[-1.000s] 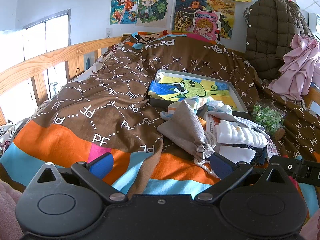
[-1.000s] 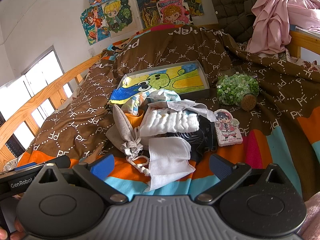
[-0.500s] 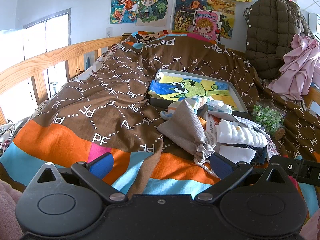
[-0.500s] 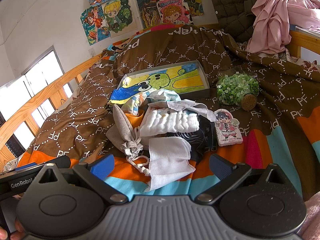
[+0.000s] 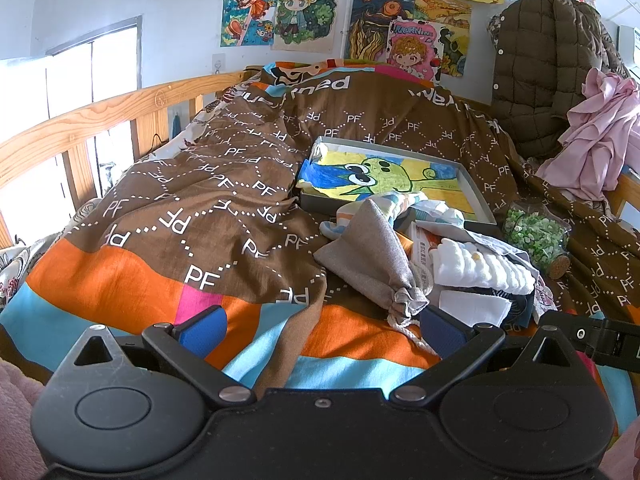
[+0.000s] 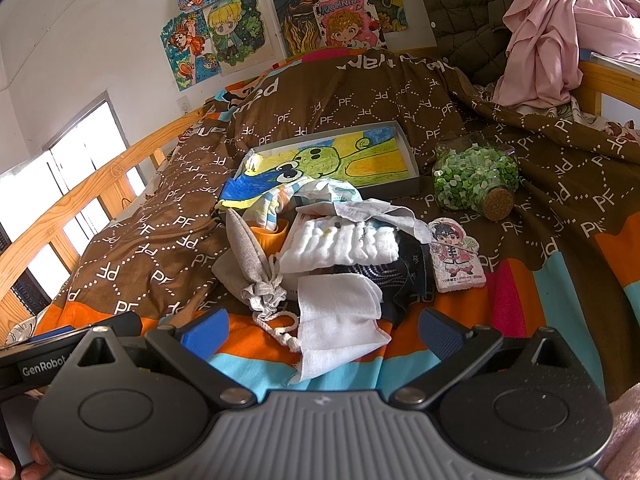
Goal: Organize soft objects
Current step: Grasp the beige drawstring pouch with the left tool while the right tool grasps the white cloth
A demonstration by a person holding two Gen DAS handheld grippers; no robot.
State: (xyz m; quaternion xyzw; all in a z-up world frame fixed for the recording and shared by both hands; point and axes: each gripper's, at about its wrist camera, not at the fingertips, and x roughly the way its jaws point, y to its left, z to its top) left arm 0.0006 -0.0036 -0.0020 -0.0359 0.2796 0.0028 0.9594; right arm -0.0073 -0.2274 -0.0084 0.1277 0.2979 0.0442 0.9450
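Left gripper (image 5: 320, 326): jaws apart, empty, low over the bed's brown "PF"-print quilt (image 5: 224, 200); wooden bed rail (image 5: 80, 120) far left. Right gripper (image 6: 322, 330): jaws apart, empty.

Soft pile lies mid-bed, just ahead of the right gripper. Left to right: grey drawstring pouch (image 6: 246, 256), its cord touching the flat white cloth (image 6: 340, 320); folded white towel (image 6: 340, 242) behind, over dark fabric (image 6: 404, 276). Cartoon-figure card (image 6: 456, 256) beside it.

Behind: shallow box with a green-creature drawing (image 6: 340, 160); corked jar of green pieces (image 6: 474, 178) on its side, right. "GenRobot" is legible on the left gripper in the right wrist view.
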